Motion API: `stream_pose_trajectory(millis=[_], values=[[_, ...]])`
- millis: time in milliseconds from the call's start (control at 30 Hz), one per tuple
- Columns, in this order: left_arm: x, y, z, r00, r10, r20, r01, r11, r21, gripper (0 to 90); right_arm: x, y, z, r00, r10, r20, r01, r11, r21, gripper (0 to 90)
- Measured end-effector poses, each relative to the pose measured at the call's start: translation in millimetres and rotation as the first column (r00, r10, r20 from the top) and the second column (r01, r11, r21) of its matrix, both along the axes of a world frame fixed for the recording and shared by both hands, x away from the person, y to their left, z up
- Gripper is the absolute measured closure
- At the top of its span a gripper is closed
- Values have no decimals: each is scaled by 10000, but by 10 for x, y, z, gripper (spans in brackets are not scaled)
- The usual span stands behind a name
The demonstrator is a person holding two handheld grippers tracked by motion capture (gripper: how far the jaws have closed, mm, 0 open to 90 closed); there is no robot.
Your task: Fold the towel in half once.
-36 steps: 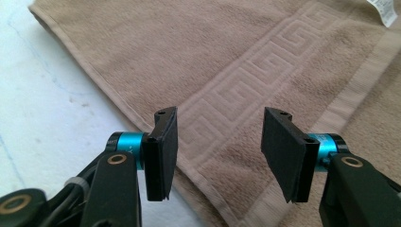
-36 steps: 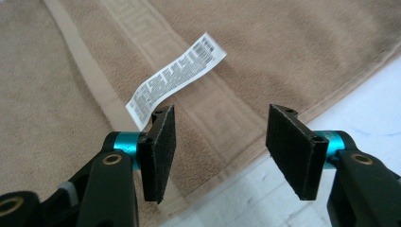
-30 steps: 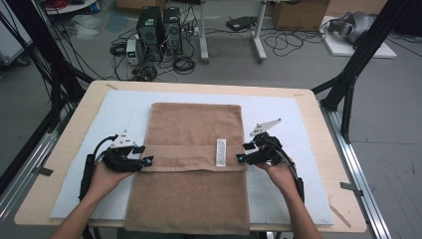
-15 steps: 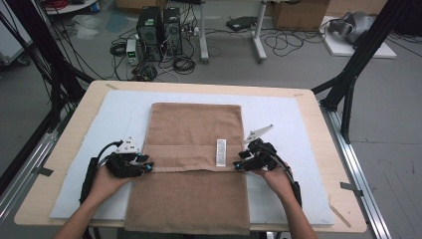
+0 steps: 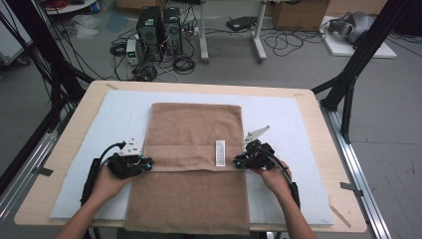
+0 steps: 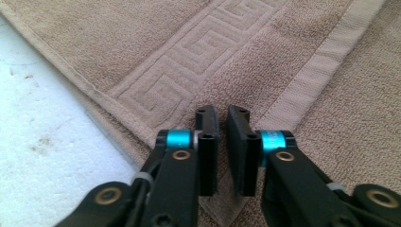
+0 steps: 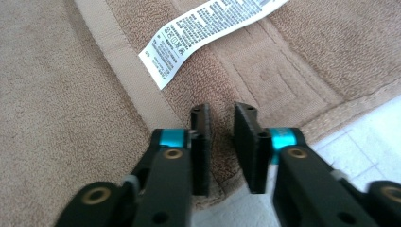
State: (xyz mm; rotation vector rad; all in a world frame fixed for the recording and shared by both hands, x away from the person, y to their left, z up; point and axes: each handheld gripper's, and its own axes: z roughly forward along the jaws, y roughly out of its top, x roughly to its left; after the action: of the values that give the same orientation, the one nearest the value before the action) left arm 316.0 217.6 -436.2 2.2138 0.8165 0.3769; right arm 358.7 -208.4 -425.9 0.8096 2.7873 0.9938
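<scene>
A brown towel (image 5: 194, 129) lies on the white mat (image 5: 288, 124), its far part folded toward me so the hemmed edge runs across the middle. A white care label (image 5: 220, 152) sits on that folded layer near its right end. My left gripper (image 5: 144, 162) rests at the left corner of the folded edge, my right gripper (image 5: 239, 162) at the right corner. In the left gripper view the jaws (image 6: 222, 116) stand a narrow gap apart over the flat towel (image 6: 283, 56) corner. In the right gripper view the jaws (image 7: 222, 113) stand slightly wider over the corner, with the label (image 7: 208, 28) ahead.
The mat covers most of the wooden table (image 5: 318, 129), and the towel's near end hangs at the front edge. White mat shows beside each corner (image 6: 42, 142) (image 7: 359, 142). Black frame posts (image 5: 348, 89) stand at the table's sides; computers and cables lie on the floor beyond.
Both grippers came toward me and down, bringing the folded edge's corners onto the lower layer. They have barely moved in the last half second.
</scene>
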Motion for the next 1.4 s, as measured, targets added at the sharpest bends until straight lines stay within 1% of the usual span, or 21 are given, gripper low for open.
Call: stream_pose_trajectory(millis=[33, 100, 233, 300, 500, 633, 800, 833, 900, 1000, 1100, 1233, 1400], values=[[3, 7, 3, 10000, 2, -8, -2, 10000, -15, 841, -5, 5, 2, 10000, 25, 96, -25, 10000, -21, 832], [4, 14, 4, 10000, -4, -8, 4, 10000, -75, 851, -14, 8, 13, 10000, 36, 55, -36, 10000, -37, 843], [-11, 19, 24, 9999, -5, 104, 6, 10000, -75, 858, -6, -17, 22, 10000, 93, -29, -93, 9999, 128, 861], [-20, 35, 39, 9999, 66, 131, -63, 9998, -202, 859, -11, -28, 35, 10000, 74, -29, -73, 9997, 229, 864], [-27, 110, 95, 9996, 248, 145, -235, 9965, -806, 861, -36, -51, 110, 9999, 120, 89, -124, 9988, 476, 867], [-50, 133, 129, 9991, 349, 240, -323, 9944, -1008, 861, -55, -41, 148, 9997, 217, 151, -224, 9985, 507, 867], [-82, 161, 183, 9984, 408, 380, -355, 9909, -1295, 864, -77, -63, 200, 9994, 260, 239, -277, 9968, 749, 867], [-85, 174, 192, 9987, 380, 348, -331, 9905, -1337, 864, -85, -67, 212, 9995, 270, 165, -283, 9962, 821, 867], [-95, 189, 204, 9988, 409, 266, -363, 9872, -1550, 864, -84, -80, 221, 9995, 323, 43, -325, 9941, 1036, 867], [-120, 199, 222, 9986, 426, 307, -371, 9861, -1622, 864, -95, -94, 235, 9993, 372, 44, -375, 9935, 1079, 867], [-142, 205, 231, 9989, 347, 329, -291, 9872, -1570, 865, -118, -110, 257, 9992, 398, 2, -395, 9911, 1269, 867], [-185, 205, 246, 9991, 294, 321, -240, 9873, -1572, 865, -158, -116, 275, 9989, 461, 0, -457, 9903, 1310, 867], [-236, 199, 259, 9989, 209, 410, -143, 9877, -1558, 865, -208, -130, 284, 9984, 557, 27, -556, 9889, 1379, 868]])
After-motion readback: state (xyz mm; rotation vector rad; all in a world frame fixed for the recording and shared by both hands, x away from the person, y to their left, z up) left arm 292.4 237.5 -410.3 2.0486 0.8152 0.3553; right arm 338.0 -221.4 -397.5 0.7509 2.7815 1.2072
